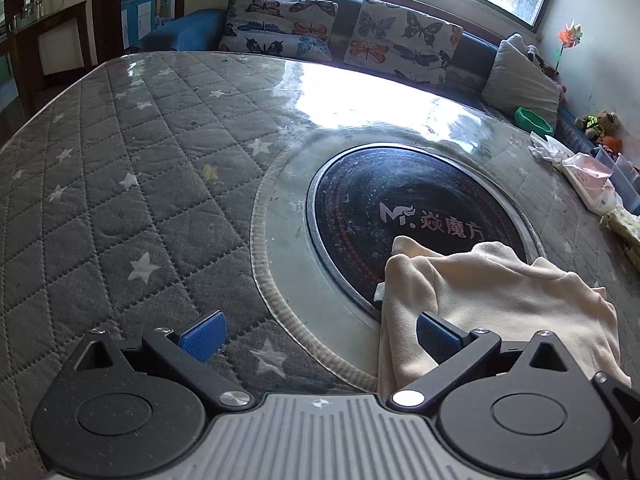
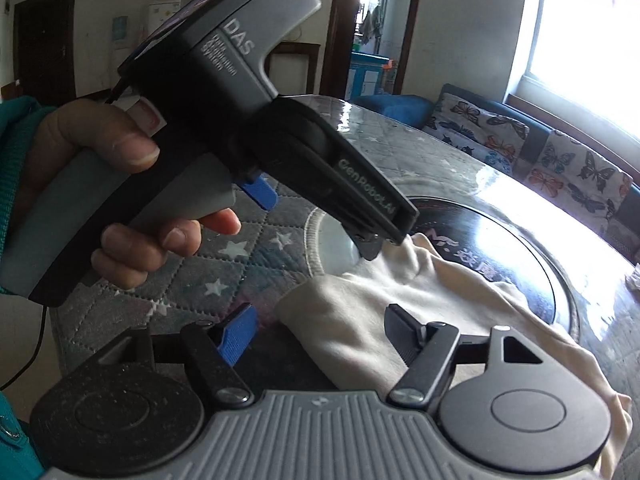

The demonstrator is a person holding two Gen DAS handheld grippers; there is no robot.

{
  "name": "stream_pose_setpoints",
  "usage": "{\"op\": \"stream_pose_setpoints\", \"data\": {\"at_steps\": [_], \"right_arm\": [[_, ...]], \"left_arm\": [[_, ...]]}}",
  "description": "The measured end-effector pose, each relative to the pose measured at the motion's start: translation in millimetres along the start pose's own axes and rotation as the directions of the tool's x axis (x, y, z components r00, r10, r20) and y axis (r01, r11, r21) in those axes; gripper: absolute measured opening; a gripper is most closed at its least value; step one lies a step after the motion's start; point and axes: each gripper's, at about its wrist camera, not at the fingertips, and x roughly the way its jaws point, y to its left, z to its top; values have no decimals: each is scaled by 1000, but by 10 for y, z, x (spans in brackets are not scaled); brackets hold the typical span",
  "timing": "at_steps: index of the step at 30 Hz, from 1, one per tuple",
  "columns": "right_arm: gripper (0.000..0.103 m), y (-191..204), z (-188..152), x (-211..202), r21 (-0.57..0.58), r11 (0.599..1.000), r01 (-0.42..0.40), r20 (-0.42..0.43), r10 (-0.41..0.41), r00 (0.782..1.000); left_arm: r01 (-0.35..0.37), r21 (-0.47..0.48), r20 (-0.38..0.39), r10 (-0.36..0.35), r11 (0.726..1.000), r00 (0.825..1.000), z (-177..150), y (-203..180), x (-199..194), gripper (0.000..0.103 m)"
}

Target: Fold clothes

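Cloth (image 1: 500, 292): one cream garment lies bunched on the quilted table (image 1: 120, 184), partly over the single round black cooktop (image 1: 360, 208). Two grippers work it. The left gripper (image 1: 320, 338) stands apart, clamping nothing; the right gripper (image 2: 320, 336) also gapes, the garment's folded edge between its fingers, unpinched. Two butterfly cushions (image 1: 280, 28) line the sofa.
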Motion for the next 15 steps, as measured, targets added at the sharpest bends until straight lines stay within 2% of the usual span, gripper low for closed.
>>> {"op": "stream_pose_setpoints", "data": {"at_steps": [9,12,14,15], "right_arm": [[59,122,-6,136,-39,999,14,-20,-15,1000],[53,167,2,167,-47,999,24,-27,-25,999],[44,170,7,186,-40,999,37,-30,-38,999],[44,162,-1,188,-33,999,39,-33,-40,999]], "left_arm": [[11,-15,1,-11,1000,1000,16,82,-9,103],[22,-24,-3,-22,999,1000,17,88,-11,103],[25,-22,-7,-25,999,1000,12,81,-8,103],[28,-21,-11,-28,999,1000,10,75,-4,103]]}}
